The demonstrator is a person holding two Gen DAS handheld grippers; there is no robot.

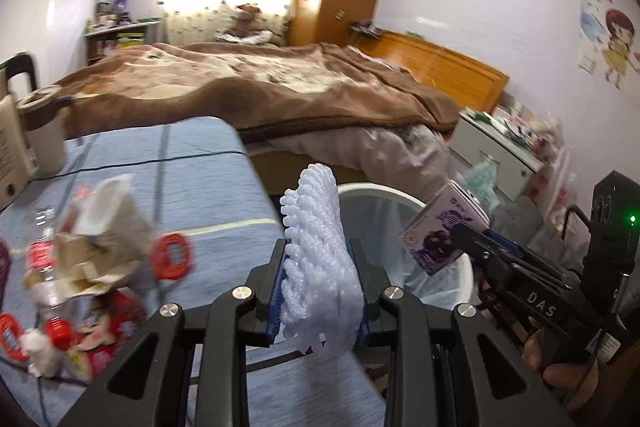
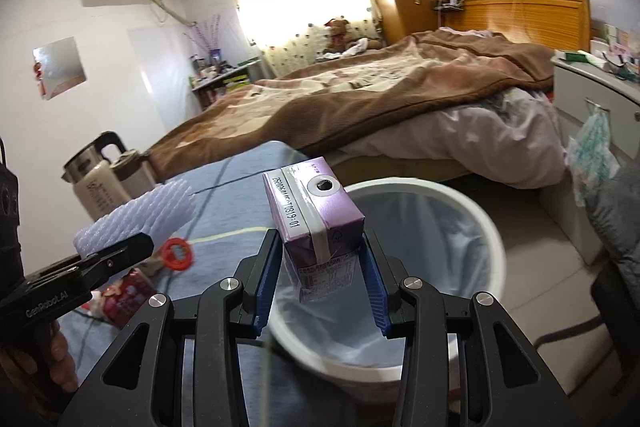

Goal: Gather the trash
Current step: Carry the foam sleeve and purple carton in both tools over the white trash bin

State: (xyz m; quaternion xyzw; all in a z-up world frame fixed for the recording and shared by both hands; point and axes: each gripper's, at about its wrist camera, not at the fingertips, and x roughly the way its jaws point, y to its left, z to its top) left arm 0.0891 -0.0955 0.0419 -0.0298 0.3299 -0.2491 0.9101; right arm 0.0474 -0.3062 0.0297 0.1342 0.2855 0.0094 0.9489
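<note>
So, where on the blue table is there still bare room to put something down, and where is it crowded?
Bare cloth lies between the kettle and the table's far edge by the bed. The near left part is crowded: a heap of wrappers and a red ring. The bin beside the table looks empty inside.

"DAS" on right hand-held gripper (image 1: pixel 472 251); "GenRobot.AI" on left hand-held gripper (image 2: pixel 120 251).

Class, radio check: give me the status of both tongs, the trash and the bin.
Left tongs shut on foam net. Right tongs shut on purple carton, over lined bin. Nothing blocking the bin.
</note>
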